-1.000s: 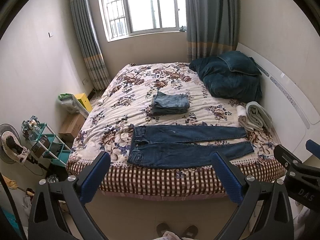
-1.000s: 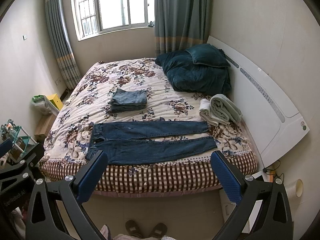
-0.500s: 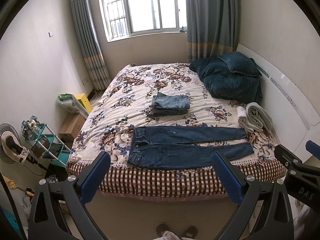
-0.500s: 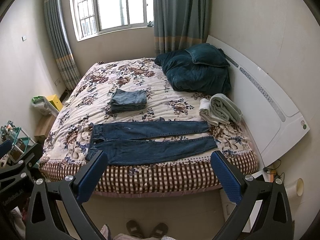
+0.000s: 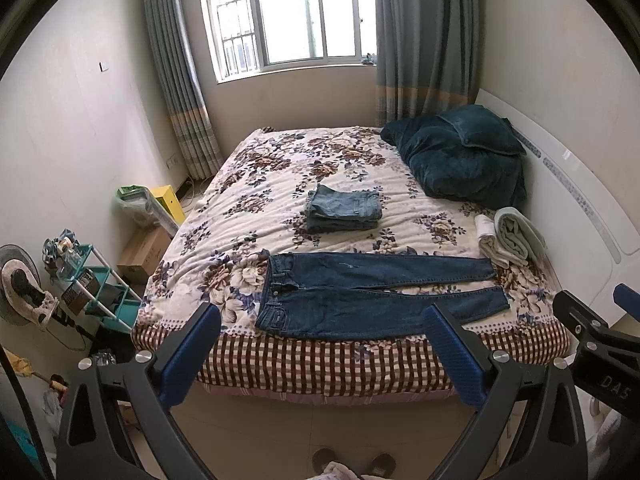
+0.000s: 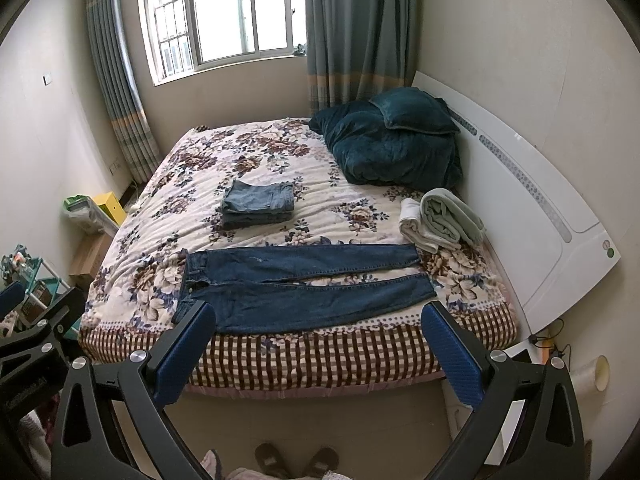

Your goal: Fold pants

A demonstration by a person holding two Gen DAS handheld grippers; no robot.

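1. My left claw is spread wide and holds nothing; my right claw is equally wide apart and bare.
2. Against the frame a second ago almost nothing differs: both claws hover in the same place short of the bed.
3. The dark pants lie flat along the bed's near edge, beyond and between my fingers, untouched, waistband left, legs right.
4. Farther back sit folded jeans and rolled towels.

Bare bedspread around pants
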